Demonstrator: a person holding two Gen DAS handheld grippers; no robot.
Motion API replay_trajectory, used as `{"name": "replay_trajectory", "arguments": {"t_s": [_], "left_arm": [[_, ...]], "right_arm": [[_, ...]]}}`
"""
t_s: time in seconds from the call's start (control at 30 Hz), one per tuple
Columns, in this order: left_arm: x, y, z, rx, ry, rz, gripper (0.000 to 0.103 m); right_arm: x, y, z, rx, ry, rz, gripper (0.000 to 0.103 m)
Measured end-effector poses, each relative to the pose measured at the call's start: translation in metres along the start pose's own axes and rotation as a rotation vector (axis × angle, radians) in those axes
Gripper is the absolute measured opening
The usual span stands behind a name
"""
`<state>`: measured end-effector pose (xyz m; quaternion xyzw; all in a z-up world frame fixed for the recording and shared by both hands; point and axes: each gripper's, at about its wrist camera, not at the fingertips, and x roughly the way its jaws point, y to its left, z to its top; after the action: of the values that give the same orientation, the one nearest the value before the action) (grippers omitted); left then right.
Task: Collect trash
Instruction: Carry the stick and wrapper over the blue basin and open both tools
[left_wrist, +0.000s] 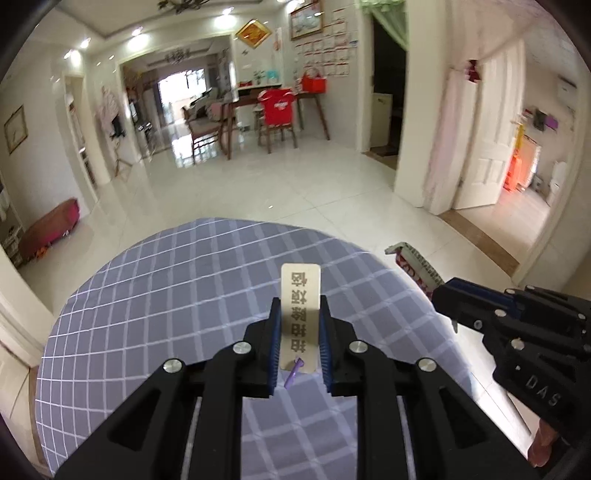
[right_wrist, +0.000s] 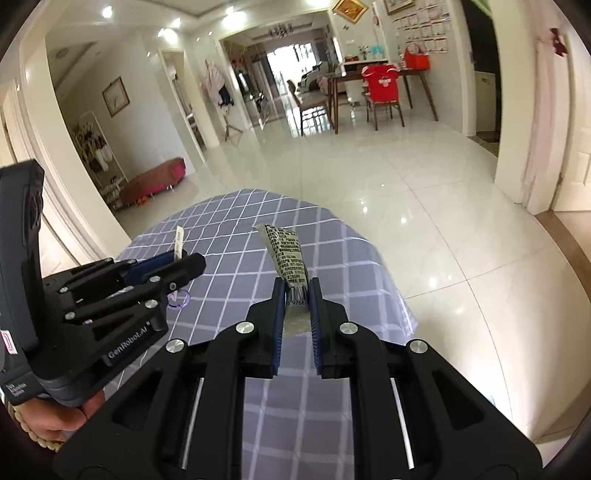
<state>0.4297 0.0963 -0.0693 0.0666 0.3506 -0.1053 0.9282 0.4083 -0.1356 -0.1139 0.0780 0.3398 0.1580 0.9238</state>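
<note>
Both pairs of jaws are closed on trash. By the left gripper (left_wrist: 297, 325) a tan paper tag (left_wrist: 300, 314) with a purple loop is pinched upright; by the right gripper (right_wrist: 297, 306) a crumpled printed wrapper (right_wrist: 286, 258) is clamped. Both items are held above the checked tablecloth (left_wrist: 166, 295).
</note>
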Motion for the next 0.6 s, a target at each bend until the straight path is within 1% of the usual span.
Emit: {"name": "replay_trajectory", "arguments": {"t_s": [0.1,0.27,0.33,0.4,0.6], "left_arm": [[-0.014,-0.033,-0.004,0.036,-0.014,-0.03,0.018],[-0.027,-0.105,-0.015,0.117,-0.026,-0.106,0.018],[-0.024,-0.133,-0.021,0.146,-0.015,-0.137,0.018],[-0.018,-0.159,-0.026,0.172,0.0,-0.165,0.018],[0.008,-0.234,-0.044,0.247,0.052,-0.238,0.018]], "right_arm": [[-0.035,-0.018,-0.013,0.024,-0.036,-0.01,0.013],[-0.087,-0.062,-0.04,0.081,-0.09,-0.044,0.013],[-0.101,-0.079,-0.051,0.104,-0.103,-0.066,0.013],[-0.117,-0.105,-0.064,0.14,-0.113,-0.086,0.013],[-0.143,-0.172,-0.099,0.247,-0.122,-0.163,0.013]]}}
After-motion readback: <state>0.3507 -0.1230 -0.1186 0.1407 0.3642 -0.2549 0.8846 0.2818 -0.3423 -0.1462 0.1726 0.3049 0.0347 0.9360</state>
